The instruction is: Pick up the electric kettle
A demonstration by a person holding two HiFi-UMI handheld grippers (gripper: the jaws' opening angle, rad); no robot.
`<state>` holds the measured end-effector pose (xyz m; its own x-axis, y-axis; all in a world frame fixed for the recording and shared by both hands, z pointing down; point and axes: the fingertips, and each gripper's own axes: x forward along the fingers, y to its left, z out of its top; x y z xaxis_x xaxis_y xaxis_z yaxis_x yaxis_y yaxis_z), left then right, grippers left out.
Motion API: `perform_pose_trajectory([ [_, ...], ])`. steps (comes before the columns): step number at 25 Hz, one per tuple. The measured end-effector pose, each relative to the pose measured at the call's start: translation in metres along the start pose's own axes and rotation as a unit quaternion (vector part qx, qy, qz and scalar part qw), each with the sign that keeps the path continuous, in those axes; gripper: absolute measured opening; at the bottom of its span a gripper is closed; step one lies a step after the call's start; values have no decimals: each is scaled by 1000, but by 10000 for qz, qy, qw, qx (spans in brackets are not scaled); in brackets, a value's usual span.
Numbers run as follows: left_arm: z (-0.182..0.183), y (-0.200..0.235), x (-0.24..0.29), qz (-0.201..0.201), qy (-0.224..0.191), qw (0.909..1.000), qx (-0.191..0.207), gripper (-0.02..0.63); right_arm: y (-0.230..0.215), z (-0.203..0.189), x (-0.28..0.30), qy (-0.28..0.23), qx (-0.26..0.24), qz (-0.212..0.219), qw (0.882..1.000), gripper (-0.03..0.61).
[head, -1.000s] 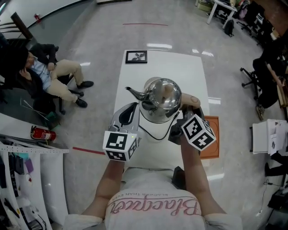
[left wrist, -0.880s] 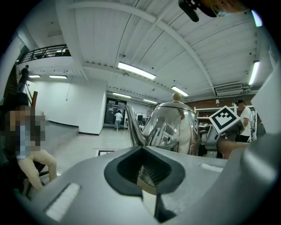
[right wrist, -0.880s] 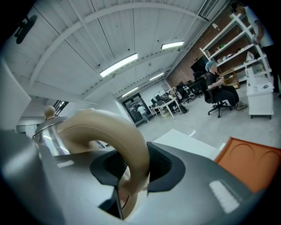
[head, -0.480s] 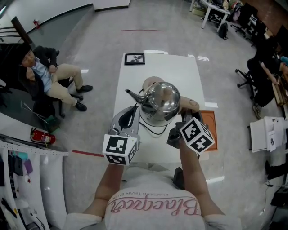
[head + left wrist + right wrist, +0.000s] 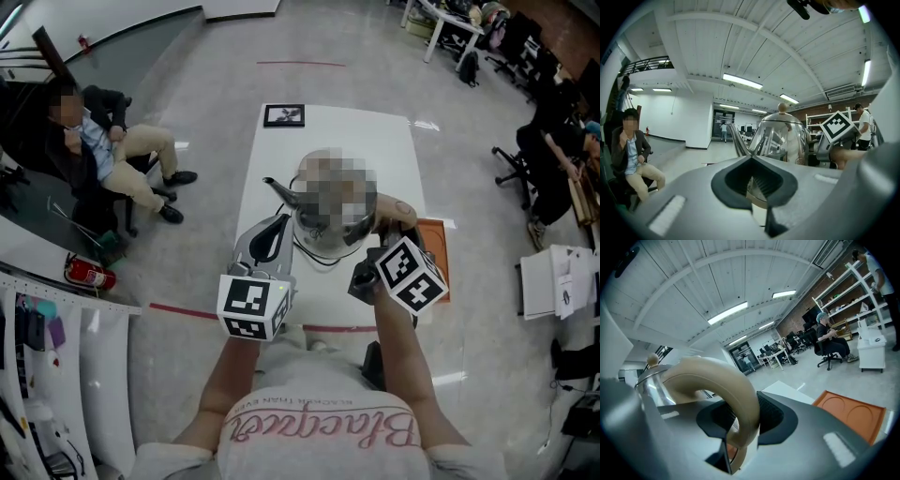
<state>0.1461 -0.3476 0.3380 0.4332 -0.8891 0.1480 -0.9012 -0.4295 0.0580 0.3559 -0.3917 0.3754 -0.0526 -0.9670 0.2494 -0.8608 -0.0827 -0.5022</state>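
White and narrow, the table [image 5: 394, 150] stands on a glossy grey floor in an open workshop, and the kettle [image 5: 783, 136] sits over its middle. Beyond the kettle lies a small framed picture [image 5: 283, 115]; to the kettle's right is an orange tray [image 5: 437, 251].

The right gripper [image 5: 740, 420] is clamped on the kettle's cream handle [image 5: 717, 380], which curves through between its jaws. The left gripper [image 5: 270, 234] waits just left of the kettle, jaws together with nothing in them. I cannot tell whether the kettle's base has cleared the table.

The kettle stands upright, its knob on top. Its spout [image 5: 278, 187] points left and a little away from the person, and the handle is opposite, so its long line runs crosswise, spout to handle.

To lift well, I judge the pull should go straight up with the wrist level, since held at one end the kettle will want to tip spout-down. A black cord [image 5: 319, 266] loops near the kettle's base and may drag, so a slow rise seems wise.
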Motion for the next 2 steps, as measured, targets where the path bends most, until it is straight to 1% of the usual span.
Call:
perform_pose_trajectory([
  [2,0,-4,-4,-7,-7,10000,34,2,-3,-2,-6,6,0,-45,10000,133],
])
